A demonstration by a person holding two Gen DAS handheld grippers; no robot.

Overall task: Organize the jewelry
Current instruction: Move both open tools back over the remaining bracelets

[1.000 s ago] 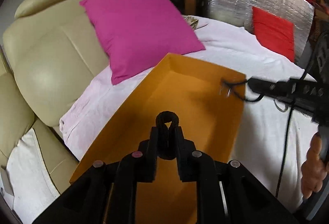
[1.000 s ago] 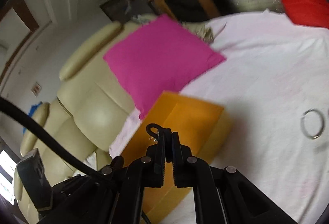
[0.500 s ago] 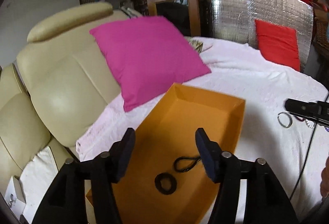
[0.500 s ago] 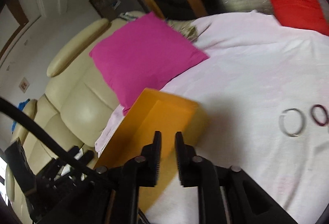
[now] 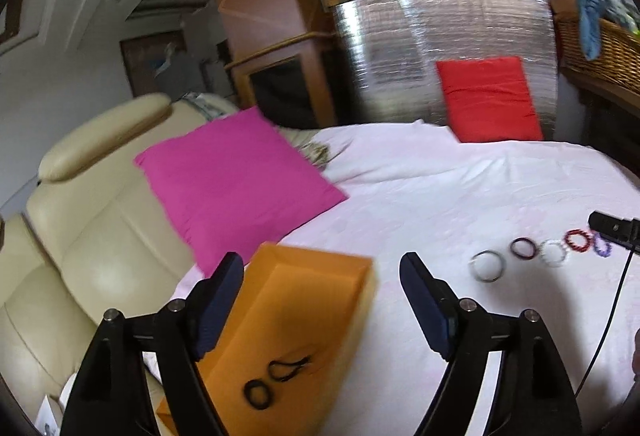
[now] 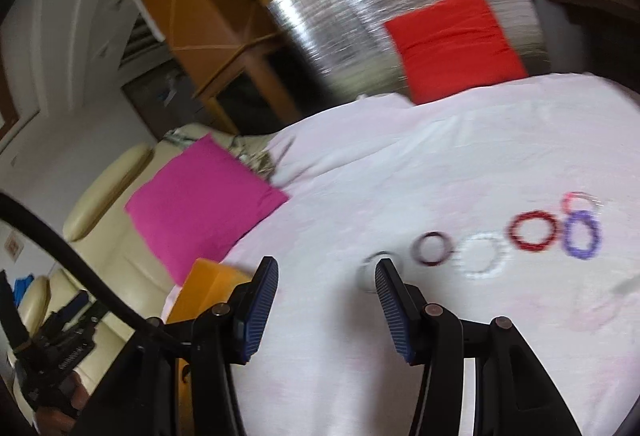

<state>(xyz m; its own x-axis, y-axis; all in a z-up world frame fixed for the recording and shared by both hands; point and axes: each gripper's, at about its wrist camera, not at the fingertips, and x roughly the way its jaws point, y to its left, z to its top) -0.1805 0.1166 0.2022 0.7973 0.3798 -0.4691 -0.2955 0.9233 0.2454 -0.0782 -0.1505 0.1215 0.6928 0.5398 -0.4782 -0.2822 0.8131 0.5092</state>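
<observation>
Since the earlier frame both tools have opened and drawn back: the left tool (image 5: 322, 276), which a second ago pinched a black hair tie, now stands with jaws wide apart and empty, and the right tool (image 6: 325, 276) is likewise spread and empty. In the left view, the black hair tie (image 5: 259, 393) and a black looped cord (image 5: 289, 370) lie side by side on the floor of the orange box (image 5: 320, 300), bottom centre of the frame. In the right view, a row of bracelets lies on the white sheet (image 6: 400, 176) at centre right: silver (image 6: 370, 268), dark maroon (image 6: 433, 248), white (image 6: 482, 255), red (image 6: 534, 230), purple (image 6: 582, 235). A pink pillow (image 5: 236, 180) sits at left.
</observation>
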